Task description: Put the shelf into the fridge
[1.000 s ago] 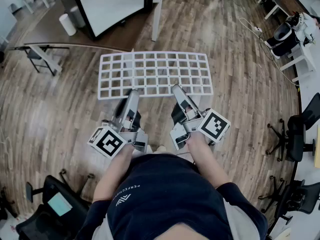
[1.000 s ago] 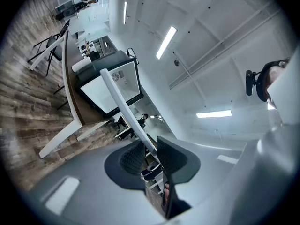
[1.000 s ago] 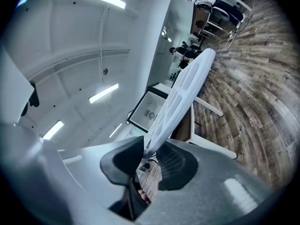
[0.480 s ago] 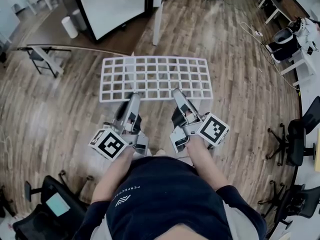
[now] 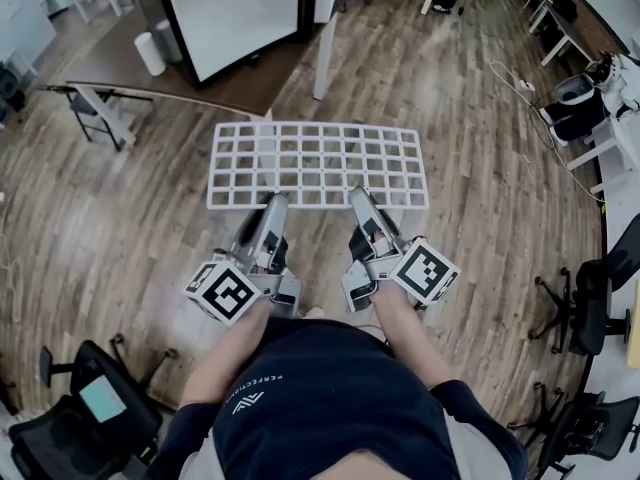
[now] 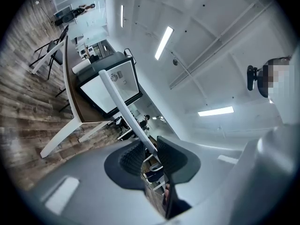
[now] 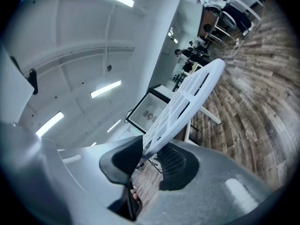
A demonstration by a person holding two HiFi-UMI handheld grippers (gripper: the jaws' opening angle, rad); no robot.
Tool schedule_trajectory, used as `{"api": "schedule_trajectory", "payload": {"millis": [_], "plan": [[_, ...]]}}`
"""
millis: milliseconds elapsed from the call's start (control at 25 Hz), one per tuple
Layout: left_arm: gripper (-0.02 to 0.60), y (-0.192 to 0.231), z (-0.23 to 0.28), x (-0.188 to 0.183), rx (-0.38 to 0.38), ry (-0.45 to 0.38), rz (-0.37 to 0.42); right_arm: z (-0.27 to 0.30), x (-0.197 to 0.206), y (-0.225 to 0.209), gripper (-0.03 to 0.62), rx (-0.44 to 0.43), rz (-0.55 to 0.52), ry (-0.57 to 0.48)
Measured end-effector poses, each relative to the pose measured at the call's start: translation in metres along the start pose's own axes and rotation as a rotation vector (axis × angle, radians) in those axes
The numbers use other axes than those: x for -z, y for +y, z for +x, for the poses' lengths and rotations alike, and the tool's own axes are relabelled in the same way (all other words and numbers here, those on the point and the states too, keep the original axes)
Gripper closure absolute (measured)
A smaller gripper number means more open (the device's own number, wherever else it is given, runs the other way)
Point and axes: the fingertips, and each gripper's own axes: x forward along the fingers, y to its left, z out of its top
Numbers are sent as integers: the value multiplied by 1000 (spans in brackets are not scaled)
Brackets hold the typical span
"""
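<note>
A wood-plank floor point(image 5: 480, 168) spreads below you, with a black-framed white box point(image 5: 240, 13) standing at its far side. You hold the white grid shelf point(image 5: 318, 165) roughly level in the air above the floor, out in front of your body and well short of that box. Your left gripper point(image 5: 273, 204) has its jaws clamped on the shelf's near edge, left of the middle, with a thin bar pinched between the pads. Your right gripper point(image 5: 357, 196) sits on the same edge, right of the middle. Its jaws are opening, with the shelf's rim between them and touching both pads.
</note>
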Motion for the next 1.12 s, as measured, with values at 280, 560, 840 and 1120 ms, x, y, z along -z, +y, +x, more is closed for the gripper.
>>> {"api": "schedule_trajectory", "payload": {"millis": [280, 560, 840, 1120], "plan": [[495, 2, 1, -2, -31, -27, 20, 6, 2, -8, 490, 8, -14, 46], [491, 9, 20, -20, -15, -42, 63, 30, -4, -11, 482, 0, -70, 66], [491, 27, 65, -38, -13, -53, 81, 73, -30, -26, 479, -31, -90, 55], [492, 52, 111, -77, -14, -98, 80, 140, -56, -27, 476, -79, -128, 63]]}}
